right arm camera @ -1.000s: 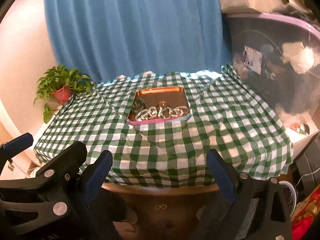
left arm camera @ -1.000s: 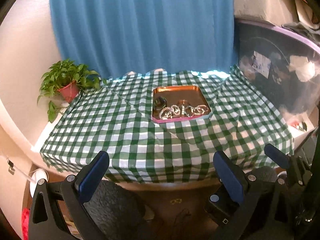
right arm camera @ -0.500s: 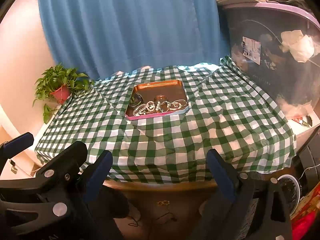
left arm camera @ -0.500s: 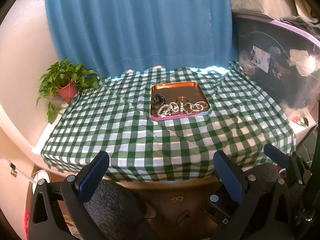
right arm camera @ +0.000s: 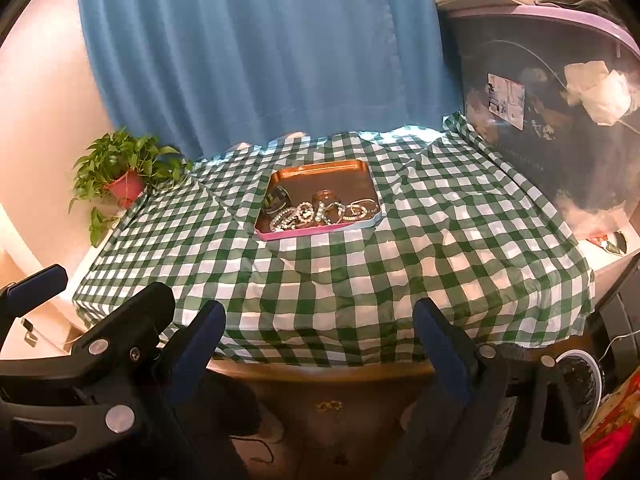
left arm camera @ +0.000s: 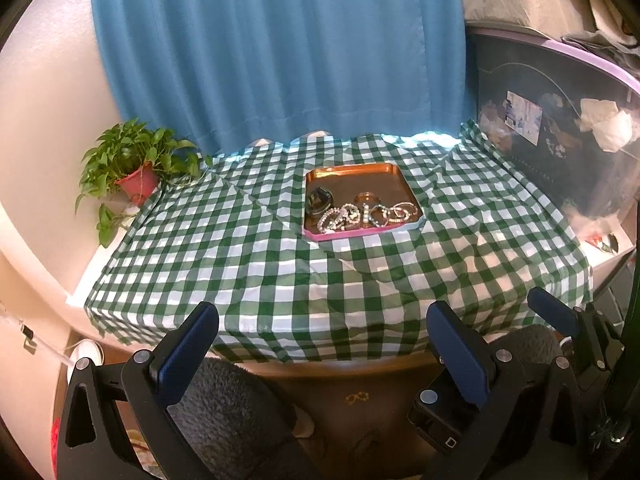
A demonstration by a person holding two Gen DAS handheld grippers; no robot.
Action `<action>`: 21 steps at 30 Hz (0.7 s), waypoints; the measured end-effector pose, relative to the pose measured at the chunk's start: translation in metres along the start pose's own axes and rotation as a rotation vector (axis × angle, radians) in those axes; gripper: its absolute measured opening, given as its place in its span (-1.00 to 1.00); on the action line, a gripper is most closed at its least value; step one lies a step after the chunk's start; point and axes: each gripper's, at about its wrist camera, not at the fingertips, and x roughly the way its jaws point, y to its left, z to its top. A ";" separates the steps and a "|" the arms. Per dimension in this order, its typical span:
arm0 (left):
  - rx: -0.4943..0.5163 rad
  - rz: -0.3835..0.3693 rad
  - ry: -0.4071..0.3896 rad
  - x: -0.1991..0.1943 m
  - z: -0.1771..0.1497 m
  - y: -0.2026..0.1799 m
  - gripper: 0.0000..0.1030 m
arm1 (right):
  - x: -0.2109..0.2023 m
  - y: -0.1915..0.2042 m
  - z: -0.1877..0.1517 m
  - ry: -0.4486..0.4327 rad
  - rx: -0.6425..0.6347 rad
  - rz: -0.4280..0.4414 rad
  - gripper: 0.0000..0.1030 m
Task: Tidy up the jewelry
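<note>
A copper tray with a pink rim sits on the green checked tablecloth near the table's far middle. In it lie several beaded bracelets and rings in a row along the front, a dark round piece at the left and a small brown jar behind. My left gripper and right gripper are both open and empty, held side by side in front of the table's near edge, well short of the tray.
A potted green plant in a red pot stands at the table's far left. A blue curtain hangs behind. A large dark bin with a purple rim stands at the right. The tablecloth drapes over the near edge.
Both grippers have risen and tilted a little, so the table and tray sit lower and nearer in both views. Both stay open and empty.
</note>
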 end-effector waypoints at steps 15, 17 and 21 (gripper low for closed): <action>-0.008 0.015 -0.003 -0.005 -0.005 0.013 1.00 | -0.003 0.004 -0.003 -0.009 0.000 0.008 0.83; -0.007 0.016 -0.005 -0.005 -0.005 0.012 1.00 | -0.003 0.007 -0.003 -0.009 -0.001 0.011 0.83; -0.005 0.015 -0.004 -0.005 -0.006 0.015 1.00 | -0.003 0.008 -0.004 -0.009 0.000 0.011 0.83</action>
